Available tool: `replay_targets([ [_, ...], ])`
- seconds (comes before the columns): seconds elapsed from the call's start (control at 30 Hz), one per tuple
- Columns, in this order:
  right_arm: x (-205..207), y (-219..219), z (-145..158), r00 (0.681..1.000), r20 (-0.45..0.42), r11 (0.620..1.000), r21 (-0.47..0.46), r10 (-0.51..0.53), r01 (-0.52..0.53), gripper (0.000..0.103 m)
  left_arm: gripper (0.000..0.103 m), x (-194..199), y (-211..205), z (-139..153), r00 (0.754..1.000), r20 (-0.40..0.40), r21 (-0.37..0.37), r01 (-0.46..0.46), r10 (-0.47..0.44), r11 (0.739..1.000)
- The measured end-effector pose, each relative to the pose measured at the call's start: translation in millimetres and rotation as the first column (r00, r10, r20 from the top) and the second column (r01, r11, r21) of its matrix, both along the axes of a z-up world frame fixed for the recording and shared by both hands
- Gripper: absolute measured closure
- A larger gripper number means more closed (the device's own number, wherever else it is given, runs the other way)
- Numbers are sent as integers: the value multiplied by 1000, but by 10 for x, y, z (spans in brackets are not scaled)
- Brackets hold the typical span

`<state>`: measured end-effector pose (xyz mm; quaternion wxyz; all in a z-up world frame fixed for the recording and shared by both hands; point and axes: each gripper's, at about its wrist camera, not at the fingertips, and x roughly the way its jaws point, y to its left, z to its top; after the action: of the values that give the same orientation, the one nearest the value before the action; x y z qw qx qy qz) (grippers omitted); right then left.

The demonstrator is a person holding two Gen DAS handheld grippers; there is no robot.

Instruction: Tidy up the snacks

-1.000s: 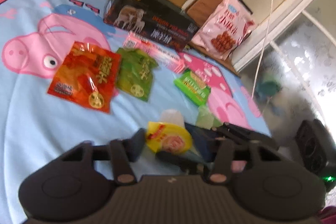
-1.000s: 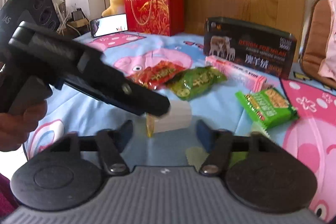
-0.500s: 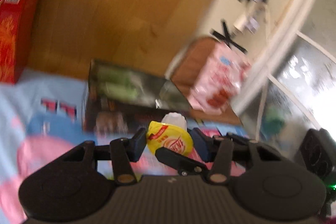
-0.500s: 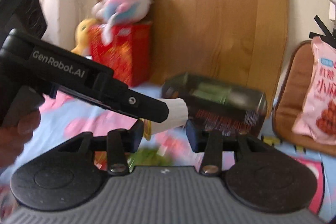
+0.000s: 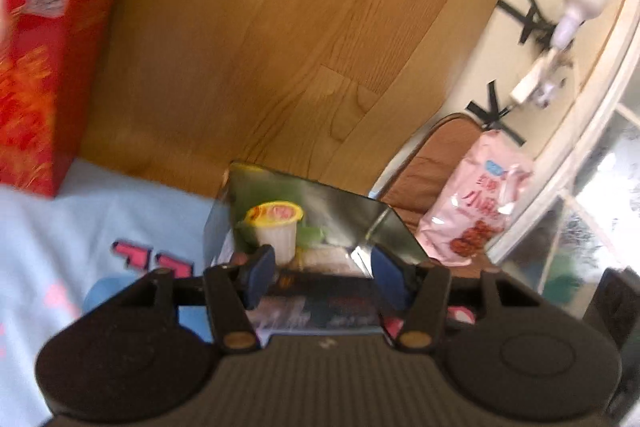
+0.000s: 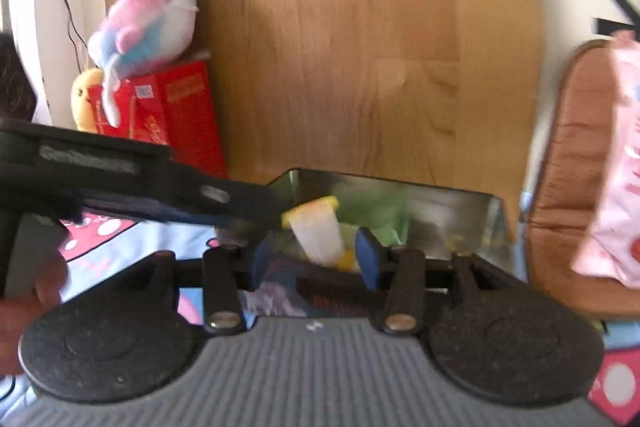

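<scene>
A small white jelly cup with a yellow lid (image 5: 276,227) hangs tilted over the open black box (image 5: 360,219), whose inside is shiny. My left gripper (image 5: 322,277) has its jaws opening; the cup sits just beyond its left pad (image 5: 260,277), free of the pads. In the right wrist view the left gripper (image 6: 272,211) reaches in from the left, with the cup (image 6: 316,231) just off its tip, above the box (image 6: 460,211). My right gripper (image 6: 316,259) is open at the box's near edge and presses on nothing. A green packet (image 6: 376,215) lies inside the box.
The box stands on a light-blue cartoon sheet (image 5: 100,219) against a wooden headboard (image 5: 280,47). A red gift bag (image 6: 188,115) with plush toys (image 6: 148,23) stands to the left. A pink snack bag (image 5: 480,195) leans on a brown chair (image 5: 432,155) to the right. A hand (image 6: 24,311) holds the left gripper.
Both grippers rose and moved from the spread-out snacks to the black box. The left gripper, shut on the cup before, has spread its jaws, and the cup has left them.
</scene>
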<state>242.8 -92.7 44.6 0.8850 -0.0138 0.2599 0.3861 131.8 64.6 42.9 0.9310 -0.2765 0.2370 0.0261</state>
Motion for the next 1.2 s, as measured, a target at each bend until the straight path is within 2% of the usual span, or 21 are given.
replay_targets([
  [0.07, -89, -252, -41, 999, -31, 1000, 28, -11, 12, 54, 44, -151, 13, -98, 1000, -17, -37, -2, 2, 999],
  [0.13, -179, -497, -130, 996, -87, 999, 40, -30, 34, 54, 44, -186, -35, -233, 998, -62, -42, 6, -9, 999],
  [0.23, -311, -676, -296, 989, -134, 998, -18, -60, 58, 54, 44, -140, -101, -419, 991, -132, -71, 8, -18, 997],
  [0.33, -460, -632, -384, 991, -129, 995, -94, -29, 17, 54, 44, -38, -163, -545, 985, -167, -97, 20, -36, 995],
  [0.43, -551, -462, -466, 998, -63, 975, -223, -10, -5, 52, 44, 101, -248, -678, 977, -208, -106, 28, -50, 994],
  [0.5, -560, -390, -539, 999, -38, 961, -277, -8, -3, 51, 46, 118, -351, -688, 979, -199, -74, 33, -47, 997],
  [0.63, -528, -401, -541, 999, -46, 964, -265, -5, -8, 56, 46, 86, -549, -611, 977, -210, 0, 42, -41, 999],
  [0.7, -555, -397, -519, 1000, -26, 965, -263, 3, -10, 58, 46, 11, -564, -526, 982, -185, 3, 39, -38, 999],
  [0.83, -806, -475, -340, 997, 75, 978, -208, -9, 24, 58, 46, -301, -579, -228, 996, -81, -26, 23, -25, 999],
  [0.97, -1113, -589, -109, 985, 172, 990, -142, 23, 2, 60, 44, -711, -722, -59, 999, -34, 48, 2, 0, 999],
  [1.03, -1288, -626, -47, 982, 174, 991, -123, 66, -45, 62, 44, -931, -769, -127, 999, -51, 55, -7, 10, 998],
  [1.2, -1588, -603, -206, 980, 92, 976, -146, 178, -164, 62, 44, -1347, -751, -549, 985, -164, -19, -62, 59, 998],
])
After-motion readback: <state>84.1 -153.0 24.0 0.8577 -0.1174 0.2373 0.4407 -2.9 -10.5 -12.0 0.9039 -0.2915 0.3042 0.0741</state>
